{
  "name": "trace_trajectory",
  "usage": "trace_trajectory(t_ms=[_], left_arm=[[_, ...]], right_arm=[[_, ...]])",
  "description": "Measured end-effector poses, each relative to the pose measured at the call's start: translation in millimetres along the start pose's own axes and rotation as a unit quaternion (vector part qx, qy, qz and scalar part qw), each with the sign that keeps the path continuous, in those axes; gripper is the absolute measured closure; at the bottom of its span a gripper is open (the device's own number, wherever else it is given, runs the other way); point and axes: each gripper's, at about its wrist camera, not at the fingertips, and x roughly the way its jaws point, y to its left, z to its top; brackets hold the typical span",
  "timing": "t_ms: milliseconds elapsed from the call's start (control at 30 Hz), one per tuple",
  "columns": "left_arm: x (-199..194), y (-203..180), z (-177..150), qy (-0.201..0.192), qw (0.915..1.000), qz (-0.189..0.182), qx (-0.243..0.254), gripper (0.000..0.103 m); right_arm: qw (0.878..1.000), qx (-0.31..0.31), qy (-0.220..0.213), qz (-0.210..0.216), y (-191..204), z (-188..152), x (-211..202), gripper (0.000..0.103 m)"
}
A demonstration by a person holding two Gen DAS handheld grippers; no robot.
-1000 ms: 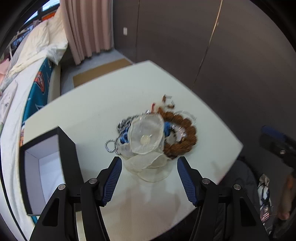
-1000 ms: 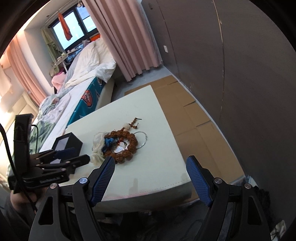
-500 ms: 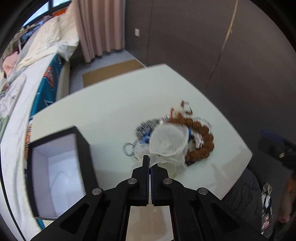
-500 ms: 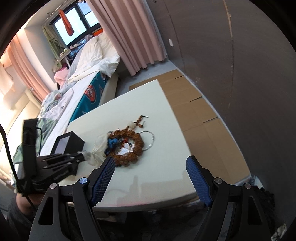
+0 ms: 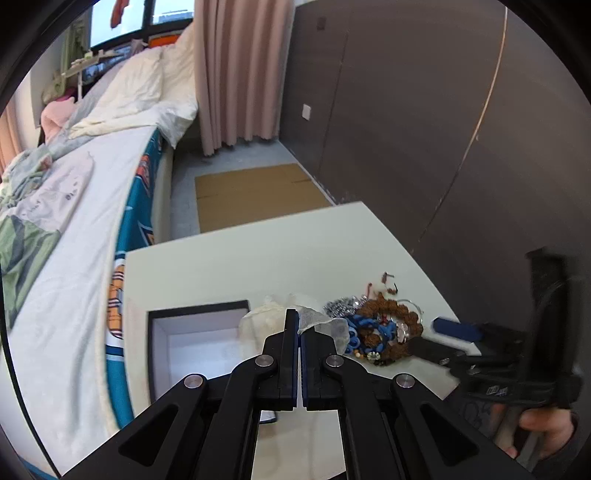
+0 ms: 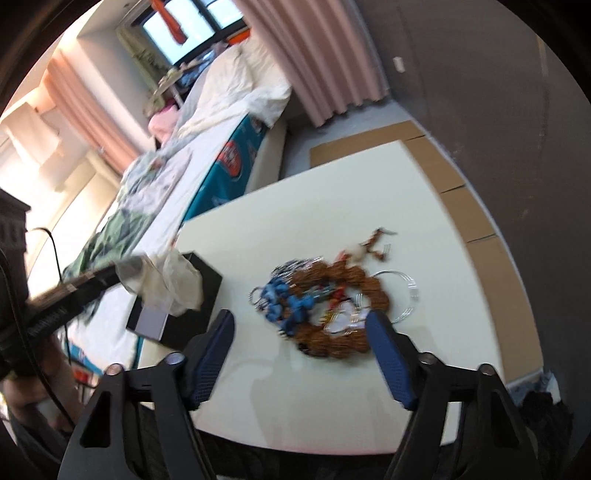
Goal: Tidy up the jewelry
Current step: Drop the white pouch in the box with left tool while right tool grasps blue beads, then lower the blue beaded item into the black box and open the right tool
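A pale cream table [image 5: 236,266] stands in a bedroom, close beside a bed [image 5: 74,206] whose white sheet and teal patterned side run along its left edge. Rumpled white bedding is heaped at the far end of the bed under a window [image 6: 184,26], and pink curtains [image 5: 236,70] hang next to a dark brown wall [image 5: 406,110]. Flat cardboard sheets [image 5: 255,195] lie on the grey floor beyond the table. The left gripper [image 5: 298,325] has its jaws pressed together on a thin white gauze pouch [image 5: 321,325], which hangs lifted above an open black box [image 5: 195,339] with a white lining that sits near the table's left edge; in the right wrist view the pouch [image 6: 177,284] droops over the box's near corner. The right gripper [image 6: 299,354] has its blue-padded fingers [image 6: 214,350] spread wide and holds nothing, hovering low over the near side of the table. Between those fingers in that view lies the jewelry pile [image 6: 325,306]: a ring of brown wooden beads [image 6: 369,291], a blue beaded piece [image 6: 288,302], a silver chain [image 5: 338,305] and a thin clear bangle [image 6: 402,288], all tangled and touching on the table toward its right side. A small string of red-brown beads [image 6: 376,243] trails just beyond the pile.
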Motion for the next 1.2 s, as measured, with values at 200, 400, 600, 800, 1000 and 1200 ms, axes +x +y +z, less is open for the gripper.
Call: trace_trajectory(t_ms=[200, 400, 600, 800, 1000, 1200], left_arm=[[-15.9, 21.1, 0.5, -0.014, 0.9997, 0.007, -0.018, 0.103], [-24.6, 42.7, -2.0, -0.019, 0.999, 0.014, -0.039, 0.103], [-20.6, 66.4, -5.6, -0.015, 0.9975, 0.014, -0.068, 0.103], [-19.2, 72.7, -5.6, -0.025, 0.996, -0.003, -0.086, 0.102], [-17.4, 84.9, -8.8, -0.003, 0.9927, -0.018, -0.12, 0.029], [-37.5, 101.1, -14.7, -0.03, 0.9902, -0.003, -0.136, 0.014]], right_arm=[[0.999, -0.025, 0.031, -0.019, 12.1, 4.8, 27.7, 0.042], [0.996, -0.025, 0.072, -0.047, 12.0, 5.6, 52.3, 0.079], [0.998, -0.026, 0.05, -0.04, 16.6, 9.2, 35.5, 0.088], [0.998, -0.043, 0.02, -0.03, 39.4, 24.3, 9.3, 0.088], [0.998, -0.066, -0.001, -0.012, 68.9, 34.4, -9.2, 0.088], [0.996, -0.086, -0.008, 0.014, 99.3, 42.7, -11.1, 0.088]])
